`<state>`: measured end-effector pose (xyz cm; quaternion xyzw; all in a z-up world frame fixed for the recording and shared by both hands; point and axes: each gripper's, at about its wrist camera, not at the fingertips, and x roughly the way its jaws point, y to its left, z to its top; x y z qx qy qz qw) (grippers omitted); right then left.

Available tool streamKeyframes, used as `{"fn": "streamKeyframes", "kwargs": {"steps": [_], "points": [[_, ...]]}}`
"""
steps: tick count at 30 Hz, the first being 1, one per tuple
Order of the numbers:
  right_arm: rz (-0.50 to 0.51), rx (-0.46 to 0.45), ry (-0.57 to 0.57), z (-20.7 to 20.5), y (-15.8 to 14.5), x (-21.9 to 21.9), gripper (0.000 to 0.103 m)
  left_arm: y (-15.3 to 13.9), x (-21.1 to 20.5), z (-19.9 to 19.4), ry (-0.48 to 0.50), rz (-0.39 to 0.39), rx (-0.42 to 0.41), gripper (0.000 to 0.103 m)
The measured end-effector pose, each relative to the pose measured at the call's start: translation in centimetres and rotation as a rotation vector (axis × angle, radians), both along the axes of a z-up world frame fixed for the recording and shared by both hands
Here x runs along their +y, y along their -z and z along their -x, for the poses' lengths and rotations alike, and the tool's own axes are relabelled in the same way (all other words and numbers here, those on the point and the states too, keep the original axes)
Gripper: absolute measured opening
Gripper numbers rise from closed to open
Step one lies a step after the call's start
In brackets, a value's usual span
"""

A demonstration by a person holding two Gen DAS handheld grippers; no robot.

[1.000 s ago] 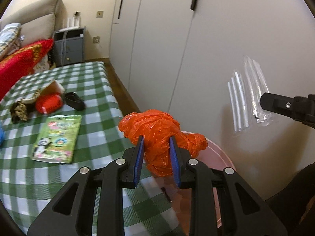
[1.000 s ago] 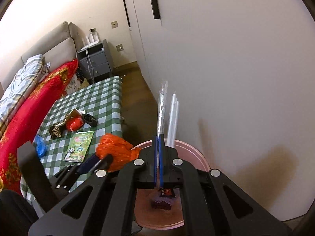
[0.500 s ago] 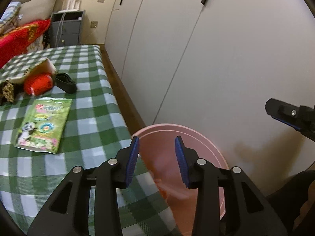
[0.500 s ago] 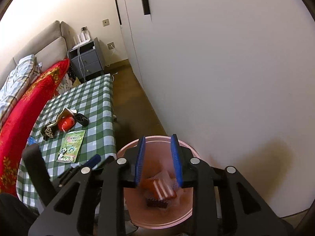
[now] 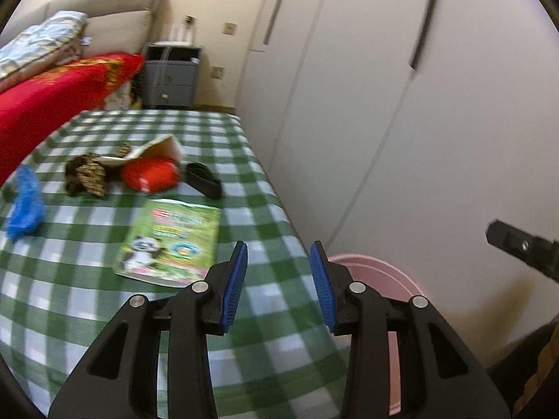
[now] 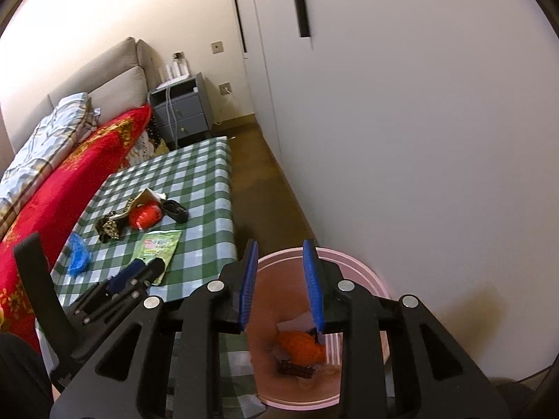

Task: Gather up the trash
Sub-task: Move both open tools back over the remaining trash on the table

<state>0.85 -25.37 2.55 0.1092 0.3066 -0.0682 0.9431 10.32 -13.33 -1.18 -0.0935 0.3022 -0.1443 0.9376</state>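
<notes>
Left wrist view: the left claw (image 5: 278, 284), having just opened, is spread and empty above the checked table (image 5: 87, 293). A green packet (image 5: 171, 244) lies ahead; the pink bin (image 5: 380, 279) stands beside the table.

Right wrist view: the right claw (image 6: 279, 284), also just opened and empty, hangs over the pink bin (image 6: 356, 265), where an orange bag (image 6: 300, 347) lies.

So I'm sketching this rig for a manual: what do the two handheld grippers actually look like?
Both match. The left gripper and the right gripper each have a black frame with triangular cut-outs, silver round pivot bolts and two flat fingers faced with ribbed blue pads. No cables or markings show. Seen from the right wrist view, the left gripper also carries a black upright handle.
</notes>
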Motion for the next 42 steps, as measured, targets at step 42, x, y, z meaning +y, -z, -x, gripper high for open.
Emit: {"fn": "streamKeyframes", "kwargs": {"steps": [42], "points": [[-0.065,-0.019,-0.289,-14.7,5.0,11.4,0.028,0.2,19.2,-2.6,-0.668,-0.078,-0.011,0.038]]}}
